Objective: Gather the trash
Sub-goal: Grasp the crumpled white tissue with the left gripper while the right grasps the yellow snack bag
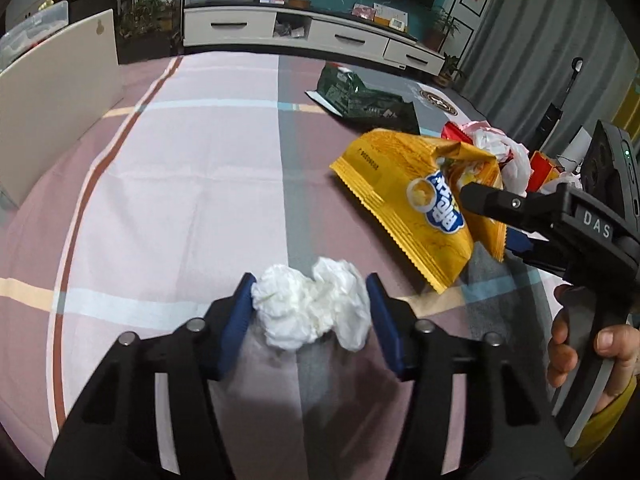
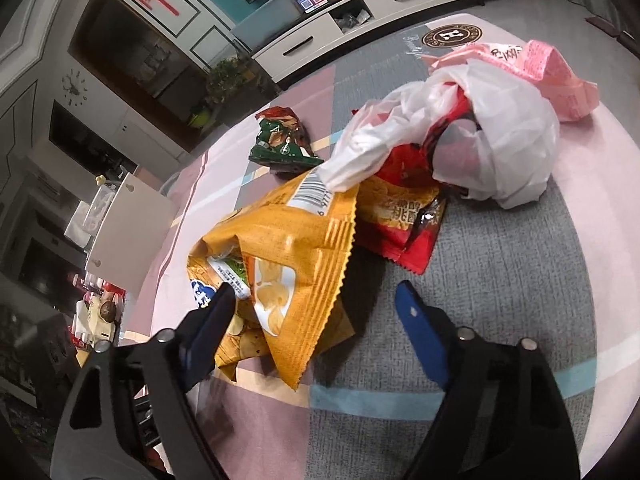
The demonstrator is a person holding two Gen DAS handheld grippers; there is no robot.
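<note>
Surface (image 1: 192, 184): covered with a plaid cloth in pink, grey and pale blue stripes; carries all the litter.
Yellow chip bag (image 1: 404, 196): lies open right of centre in the left wrist view, crimped edge toward the near side; in the right wrist view sits between the right jaws, mouth gaping, with the left blue pad inside the opening.
White plastic bag (image 2: 492, 140): crumpled, far right of the chip bag, draped over a red snack wrapper (image 2: 404, 220); one twisted end touches the chip bag's barcode edge.
Pink bag (image 2: 556, 76): far right, just behind the white plastic bag, touching it.
Green snack packet (image 1: 360, 96): far side of the surface, well apart from the left gripper; flat and crinkled.
Left gripper (image 1: 310, 308): low over the near part of the surface, blue pads pressed against both sides of a crumpled white tissue (image 1: 312, 312); jaws clamped on it.
Right gripper (image 2: 320, 312): jaws wide apart, straddling the near end of the chip bag; right pad over bare grey cloth, not touching anything; one pad only touching the bag, nothing gripped.
Hand (image 1: 580, 344): wrapped around the right gripper's handle at the right edge of the left wrist view.
</note>
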